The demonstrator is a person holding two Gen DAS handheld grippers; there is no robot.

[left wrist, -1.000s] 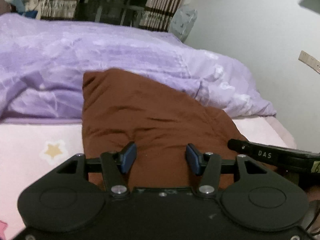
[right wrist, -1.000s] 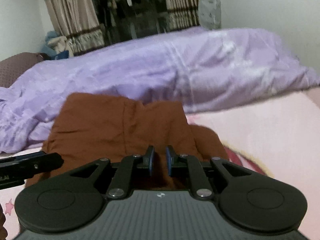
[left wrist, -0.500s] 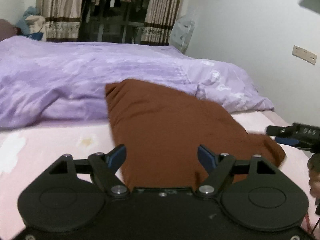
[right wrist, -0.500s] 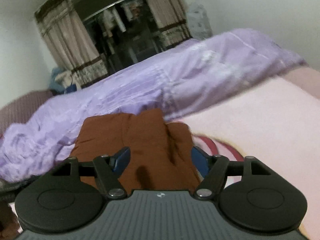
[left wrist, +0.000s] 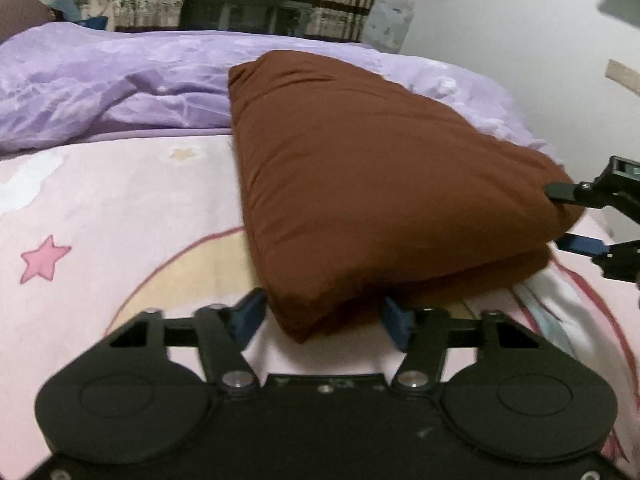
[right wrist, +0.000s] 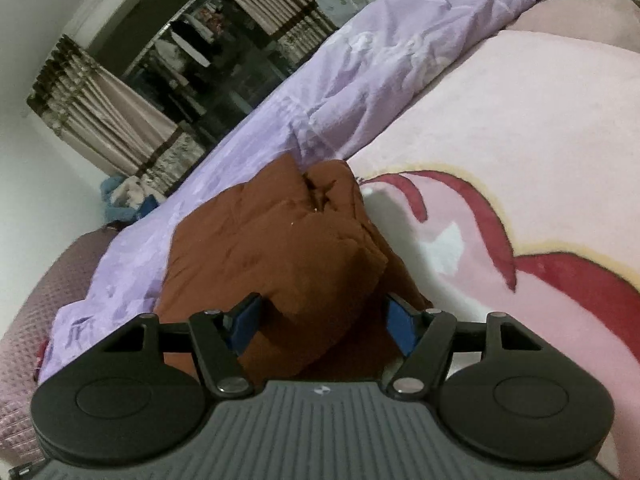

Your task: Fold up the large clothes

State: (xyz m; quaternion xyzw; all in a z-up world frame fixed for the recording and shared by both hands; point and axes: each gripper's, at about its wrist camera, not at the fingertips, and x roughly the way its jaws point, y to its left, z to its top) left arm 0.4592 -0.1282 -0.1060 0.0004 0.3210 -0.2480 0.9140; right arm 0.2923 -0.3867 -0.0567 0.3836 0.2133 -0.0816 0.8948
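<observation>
On the pink cartoon-print blanket [left wrist: 120, 208] lies the folded brown garment [left wrist: 384, 184], a thick stacked bundle; its far edge rests against the rumpled purple duvet [left wrist: 120, 80].

Left gripper [left wrist: 324, 322]: jaws part-open and just been closing. Near corner of the brown garment sits between the blue pads [left wrist: 250, 316], seems to just touch the left pad, clear gap to the right one; not clamped, blur makes the contact hard to judge.

Right gripper [right wrist: 322, 320]: jaws wide, rolled to one side so its view is tilted. They have just opened from nearly shut. Garment's layered end lies between the fingers, cloth just beside the left pad [right wrist: 244, 322], apart from the right one. Nothing pinched.

Left wrist view also shows the right gripper at the right frame edge, one finger above the bundle's right end, the blue-padded one under it, straddling the fold.

Background: striped beige curtains [right wrist: 104, 108] around a dark window, white wall [left wrist: 500, 20], a mauve waffle-knit cushion [right wrist: 36, 320] at the left in the right wrist view. Pink star [left wrist: 44, 258] printed on the blanket, left of the garment.
</observation>
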